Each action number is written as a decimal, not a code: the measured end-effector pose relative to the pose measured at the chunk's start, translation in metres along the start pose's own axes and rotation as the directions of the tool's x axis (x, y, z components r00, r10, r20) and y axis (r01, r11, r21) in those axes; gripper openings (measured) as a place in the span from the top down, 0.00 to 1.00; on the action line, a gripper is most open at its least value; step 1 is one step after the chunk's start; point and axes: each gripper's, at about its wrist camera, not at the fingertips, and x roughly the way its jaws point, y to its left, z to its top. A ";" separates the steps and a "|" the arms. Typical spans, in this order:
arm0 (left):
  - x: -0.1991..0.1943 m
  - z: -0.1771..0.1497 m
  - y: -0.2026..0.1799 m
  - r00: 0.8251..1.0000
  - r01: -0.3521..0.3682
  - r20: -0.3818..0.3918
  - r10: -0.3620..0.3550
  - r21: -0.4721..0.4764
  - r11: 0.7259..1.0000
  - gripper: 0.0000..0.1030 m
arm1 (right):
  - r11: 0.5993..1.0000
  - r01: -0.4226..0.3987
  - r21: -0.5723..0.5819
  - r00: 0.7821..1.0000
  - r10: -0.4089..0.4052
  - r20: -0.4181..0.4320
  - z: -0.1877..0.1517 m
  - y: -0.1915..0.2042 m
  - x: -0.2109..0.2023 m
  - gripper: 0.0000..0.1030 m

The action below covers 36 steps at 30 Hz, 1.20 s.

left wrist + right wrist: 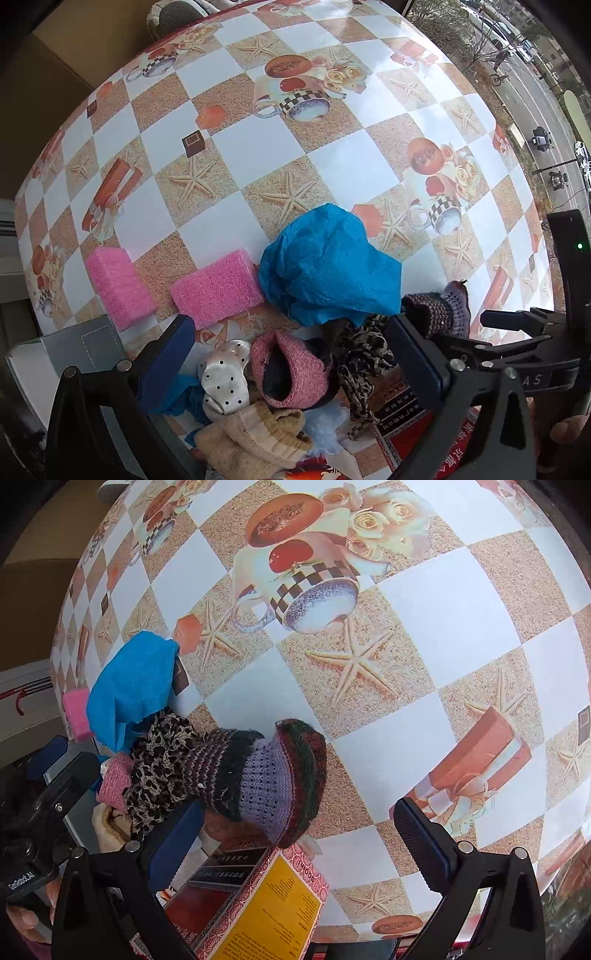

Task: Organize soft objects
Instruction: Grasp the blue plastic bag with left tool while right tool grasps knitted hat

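Observation:
A pile of soft things lies at the table's near edge. In the left wrist view my left gripper (291,363) is open above a pink knit sock (291,369), a white polka-dot satin piece (223,380), a beige cloth (255,439) and a leopard-print scarf (360,363). A blue cloth (328,262) and two pink foam blocks (218,286) (118,286) lie beyond. In the right wrist view my right gripper (299,834) is open and empty above a striped purple knit hat (269,775). The scarf (159,760) and blue cloth (135,686) lie to its left.
A red and yellow printed carton (266,904) lies under the hat at the near edge. A grey box (85,343) stands at the left. The checkered tablecloth (266,155) stretches away. The right gripper's body (524,332) shows at the right of the left wrist view.

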 end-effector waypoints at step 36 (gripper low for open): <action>0.070 0.057 -0.040 0.998 -0.041 -0.055 0.041 0.006 0.999 0.00 | 0.947 0.322 -0.015 0.927 -0.312 0.206 0.011 -0.016 0.014 0.00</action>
